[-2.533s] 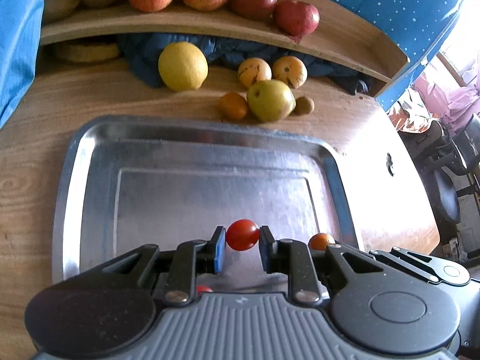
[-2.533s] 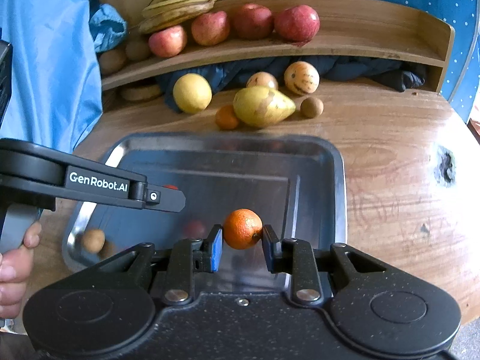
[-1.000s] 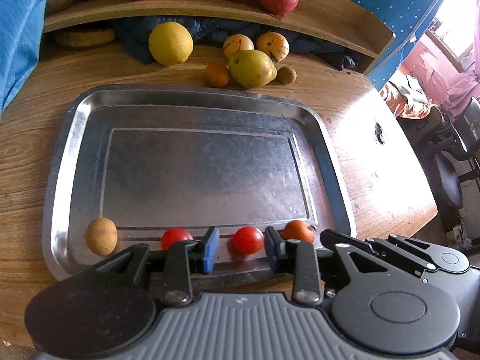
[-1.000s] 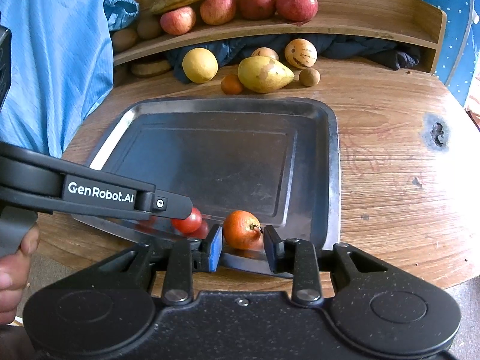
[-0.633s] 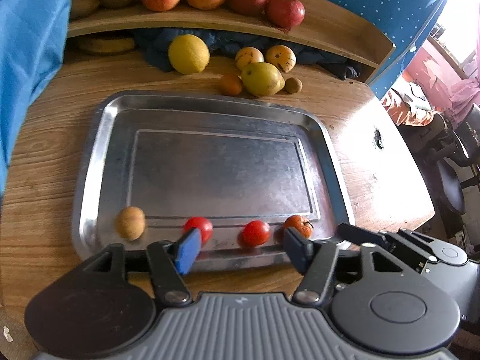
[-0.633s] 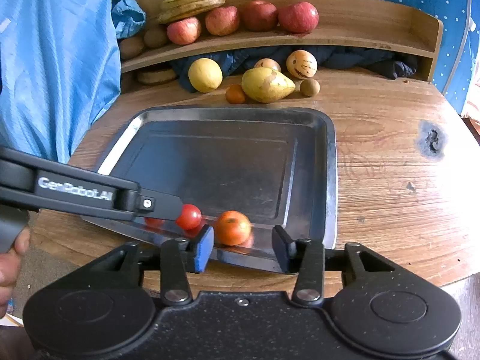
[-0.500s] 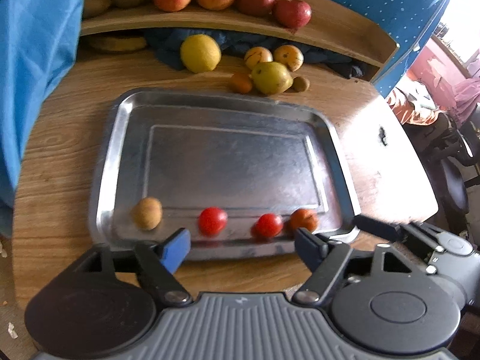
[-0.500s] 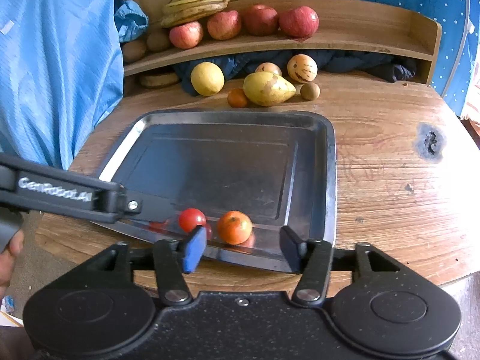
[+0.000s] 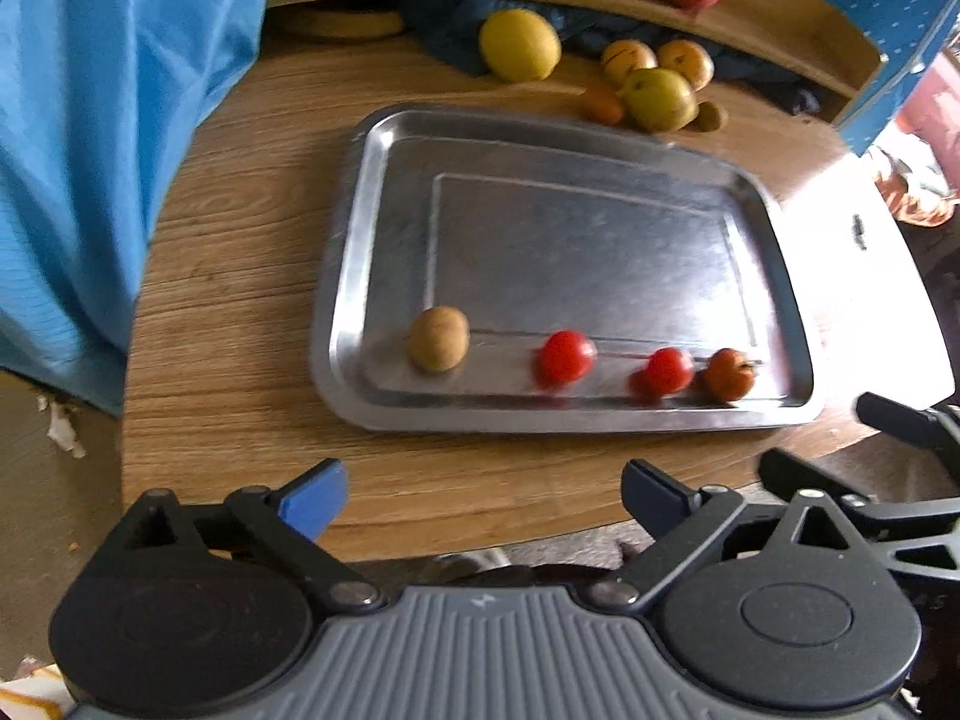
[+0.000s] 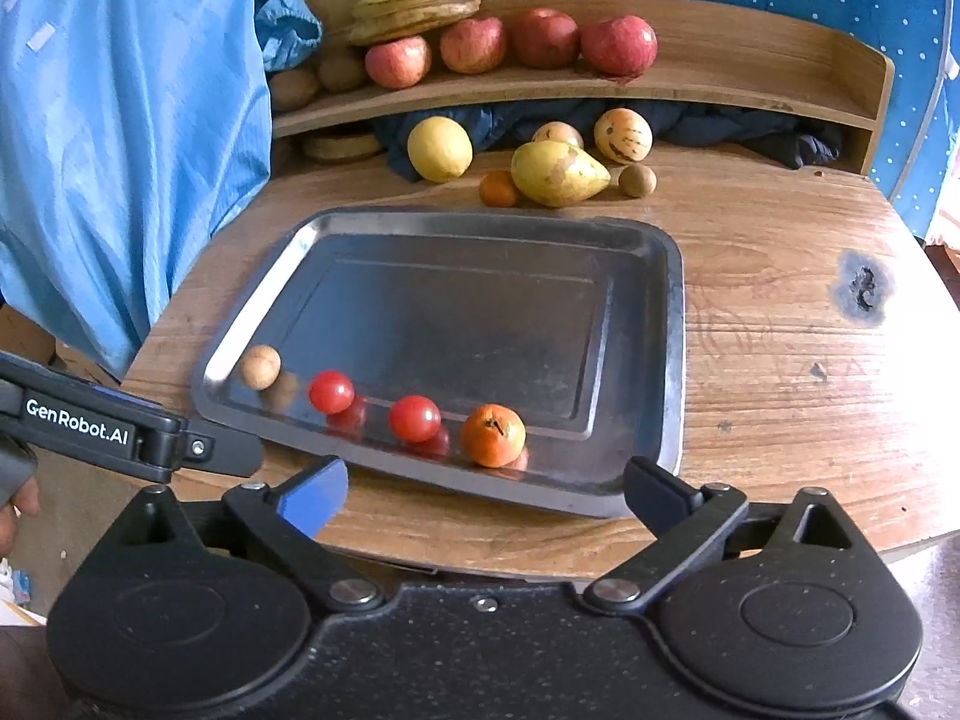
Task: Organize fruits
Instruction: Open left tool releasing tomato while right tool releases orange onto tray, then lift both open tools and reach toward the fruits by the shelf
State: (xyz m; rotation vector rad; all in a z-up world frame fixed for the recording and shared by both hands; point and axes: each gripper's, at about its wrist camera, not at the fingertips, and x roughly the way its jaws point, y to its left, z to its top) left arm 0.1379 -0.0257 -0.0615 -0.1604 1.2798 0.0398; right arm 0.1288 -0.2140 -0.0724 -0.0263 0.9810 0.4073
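Note:
A steel tray [image 9: 354, 228] [image 10: 672, 324] lies on the wooden table. Along its near edge sit a small brown fruit [image 9: 438, 339] [image 10: 260, 366], two red tomatoes [image 9: 566, 356] [image 9: 668, 370] [image 10: 330, 391] [image 10: 414, 417] and a small orange [image 9: 729, 374] [image 10: 492, 435]. My left gripper [image 9: 483, 495] hovers over the table's near edge, short of the tray, jaws still opening wide with nothing between them. My right gripper [image 10: 483, 495] is just in front of the orange, jaws opening wide and empty too. The left gripper's body [image 10: 120, 429] shows in the right wrist view.
Behind the tray lie a lemon [image 10: 439, 148], a yellow-green mango [image 10: 558, 173], a small orange [image 10: 498, 188], two pale striped fruits and a brown one. A wooden shelf [image 10: 720, 69] holds apples and bananas. Blue cloth [image 10: 120, 120] hangs at left. The table edge is close below both grippers.
Both grippers let go: the left released a tomato, the right the orange, onto the tray's near edge. Both jaws swung wide and both grippers drew back, the left also shifting left.

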